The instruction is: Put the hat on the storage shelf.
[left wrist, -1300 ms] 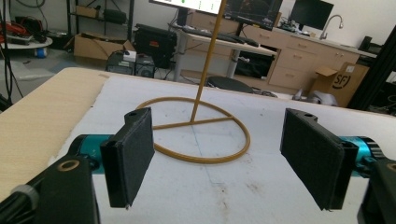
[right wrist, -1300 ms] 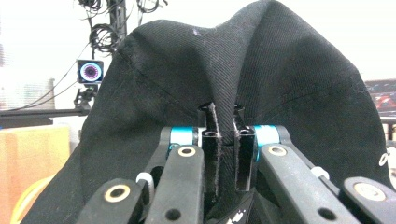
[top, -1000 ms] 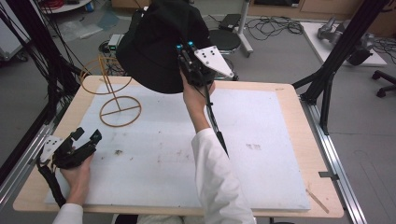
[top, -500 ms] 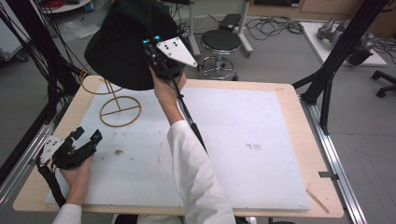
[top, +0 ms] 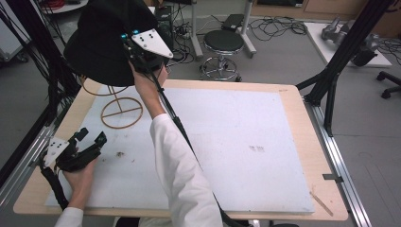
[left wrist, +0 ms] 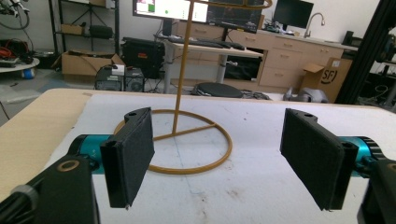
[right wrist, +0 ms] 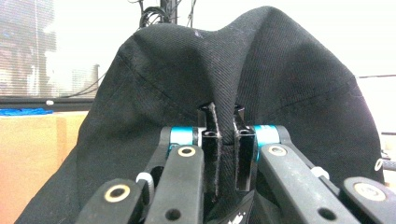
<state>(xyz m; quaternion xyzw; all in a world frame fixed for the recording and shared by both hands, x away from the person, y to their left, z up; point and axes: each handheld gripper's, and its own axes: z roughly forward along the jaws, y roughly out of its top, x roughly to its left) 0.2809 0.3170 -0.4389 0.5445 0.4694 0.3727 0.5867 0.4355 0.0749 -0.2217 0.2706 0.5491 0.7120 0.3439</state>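
Wide open white mat to my right and centre, easy passage anywhere there. On my left side the wire stand sits near the far-left corner, its upright pole and ring base blocking that corner. The black hat hangs above the stand, covering its top. Between left gripper and stand base there's free mat.

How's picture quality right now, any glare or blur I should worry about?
Right gripper view: background blown out white behind the black hat, though the fabric weave stays sharp. Left gripper view: evenly lit, the wire stand crisp. High view: soft overall, with the hat a detail-less dark mass.
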